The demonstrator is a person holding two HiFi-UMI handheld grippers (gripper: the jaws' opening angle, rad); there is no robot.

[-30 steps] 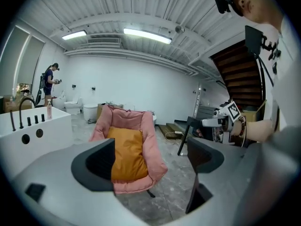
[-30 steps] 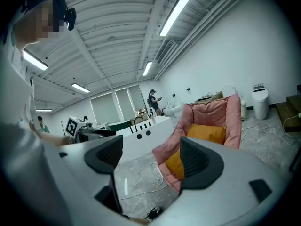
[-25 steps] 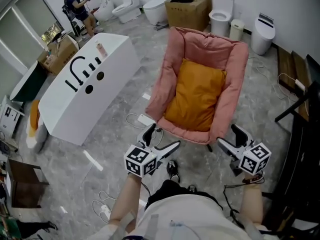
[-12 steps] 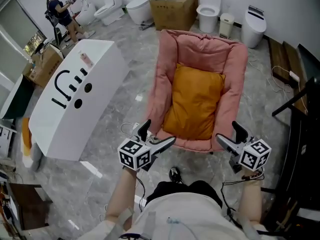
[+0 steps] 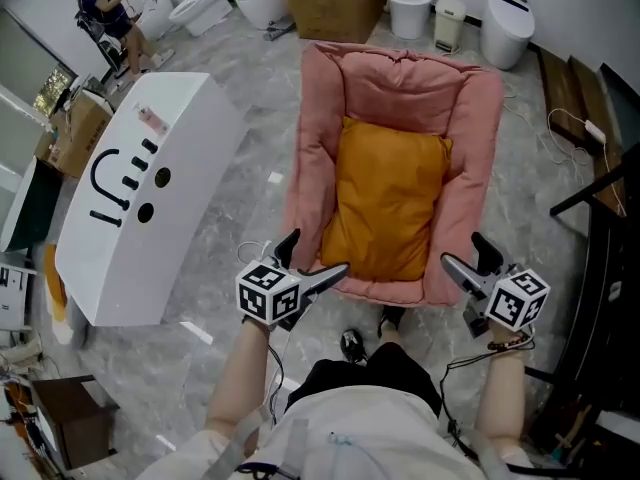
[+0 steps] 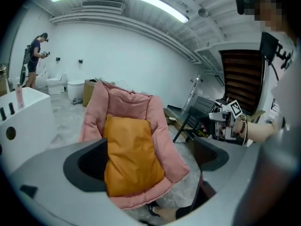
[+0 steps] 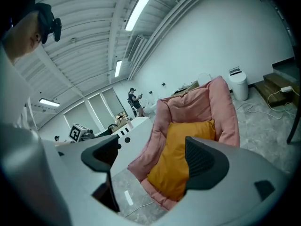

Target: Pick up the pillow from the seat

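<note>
You're at the approach step, left gripper [image 5: 315,256] opening, right gripper [image 5: 467,253] wide, both empty; next, reach toward 12 o'clock and clamp the pillow [image 5: 385,198] on the seat [image 5: 470,168].

You have bright, even light from long ceiling lamps [image 6: 160,6], which burn out to white glare in both gripper views. Shadows on the floor [image 5: 245,228] are soft and faint. The pillow [image 5: 385,198] reads sharp and evenly lit. Both gripper views bend hard at the edges, with black corners, and the nearest foreground looks soft.
</note>
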